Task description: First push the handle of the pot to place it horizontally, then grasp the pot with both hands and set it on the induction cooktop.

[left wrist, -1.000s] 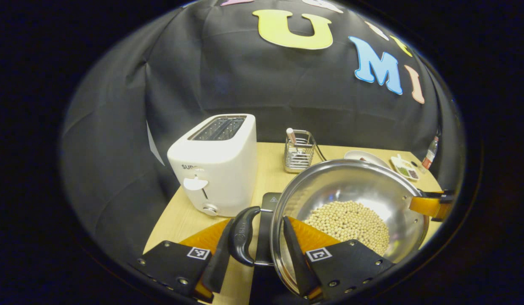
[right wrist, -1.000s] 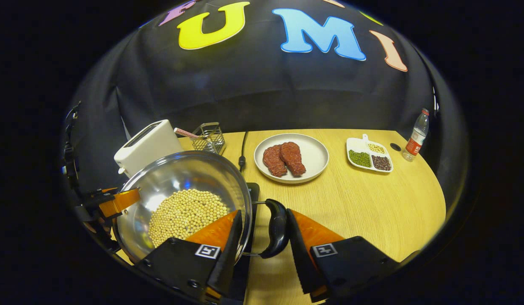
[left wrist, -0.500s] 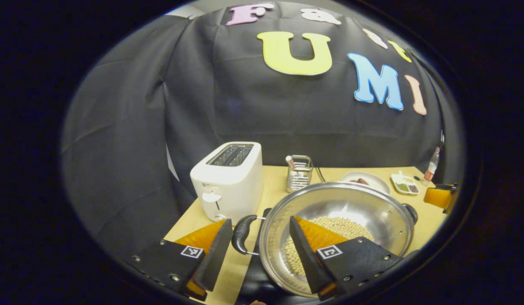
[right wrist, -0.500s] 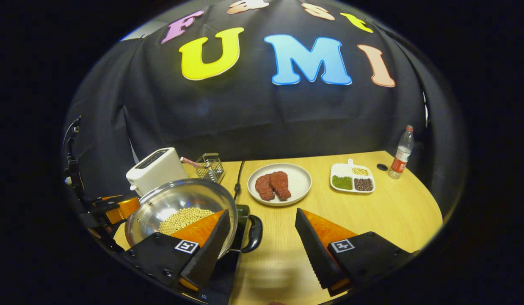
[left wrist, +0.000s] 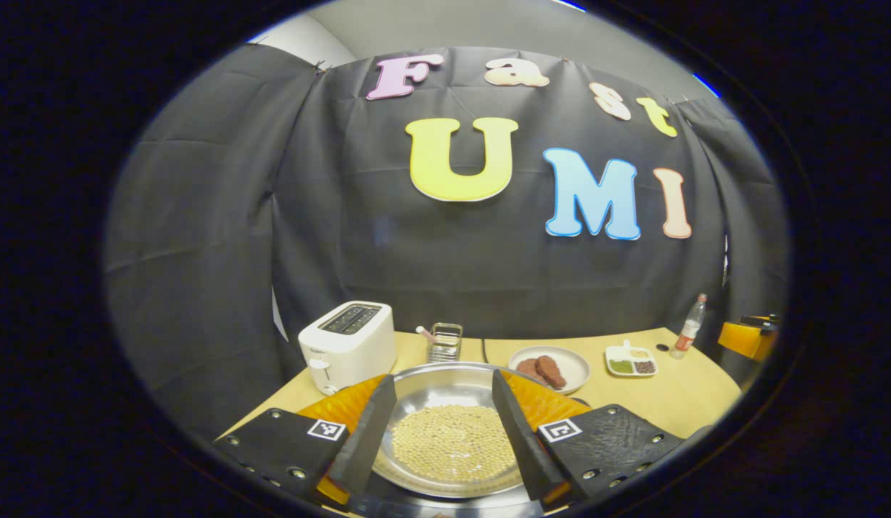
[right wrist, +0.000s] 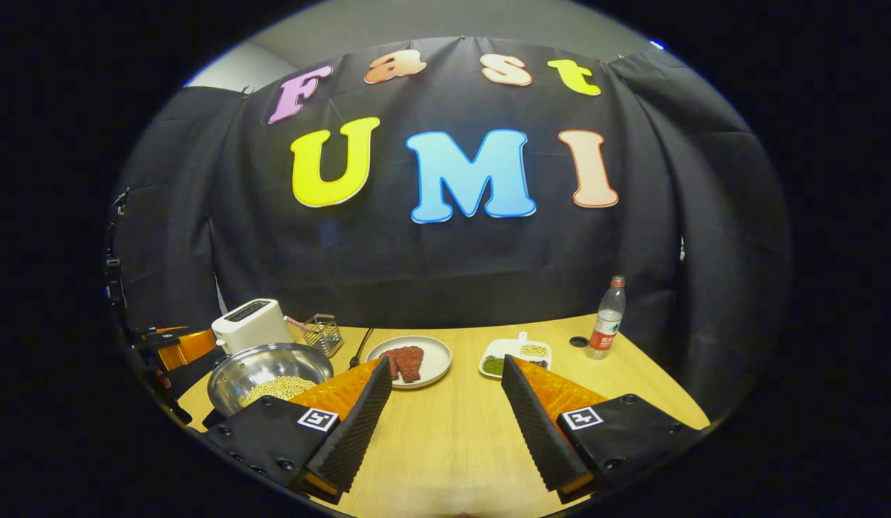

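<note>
pot (left wrist: 453,432) of beans rests on the dark cooktop (right wrist: 214,417) beside the toaster (left wrist: 347,344) | left gripper (left wrist: 440,432) fingers spread, holding nothing, pot seen between them | right gripper (right wrist: 445,417) spread over bare table (right wrist: 453,446) | judged: placing done, nothing left

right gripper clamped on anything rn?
No. The right gripper is open, bare table between its fingers; the pot sits off to the side.

No lettering can be read on the toaster (left wrist: 346,344) or the bottle (right wrist: 607,317); both labels are too small.
</note>
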Motion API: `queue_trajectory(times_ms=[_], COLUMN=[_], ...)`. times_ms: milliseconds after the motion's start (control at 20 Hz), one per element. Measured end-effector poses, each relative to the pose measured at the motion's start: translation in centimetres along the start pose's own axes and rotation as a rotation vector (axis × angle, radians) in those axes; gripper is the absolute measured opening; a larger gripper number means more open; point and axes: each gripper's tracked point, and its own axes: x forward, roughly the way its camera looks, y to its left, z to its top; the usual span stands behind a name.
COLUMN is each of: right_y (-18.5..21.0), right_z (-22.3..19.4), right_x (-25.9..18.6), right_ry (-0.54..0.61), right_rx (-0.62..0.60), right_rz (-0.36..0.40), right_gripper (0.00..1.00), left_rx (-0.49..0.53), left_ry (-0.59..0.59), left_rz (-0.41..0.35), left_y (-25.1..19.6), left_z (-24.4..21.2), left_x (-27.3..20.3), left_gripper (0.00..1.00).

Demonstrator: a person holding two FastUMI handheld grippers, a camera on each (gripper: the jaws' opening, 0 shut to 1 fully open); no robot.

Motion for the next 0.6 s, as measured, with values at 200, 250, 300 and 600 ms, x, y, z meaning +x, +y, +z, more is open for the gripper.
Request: queue_trajectory(times_ms=[200,250,300,600], right_y=[-5.2,-6.5,-7.6,-12.8], right_z=[2.1,2.3,2.5,3.7], right_x=[-4.5,-5.7,-6.8,-13.0], right_ry=[-0.083,-0.096,-0.108,-0.180], right_rx=[-0.006,-0.001,0.003,0.000], right_rz=[-0.008,-0.011,-0.012,0.008], right_gripper=[0.97,0.96,0.96,0.96], left_rx=[0.016,0.019,0.018,0.041], left_ry=[-0.065,-0.081,-0.100,-0.202], left_rz=[-0.029,-0.030,-0.037,-0.062], left_y=[-6.2,-7.5,-8.9,-16.1], left_z=[2.3,3.0,3.6,6.5], left_x=[-4.4,-5.8,-7.1,-15.2], left_gripper=[0.79,0.79,0.79,0.79])
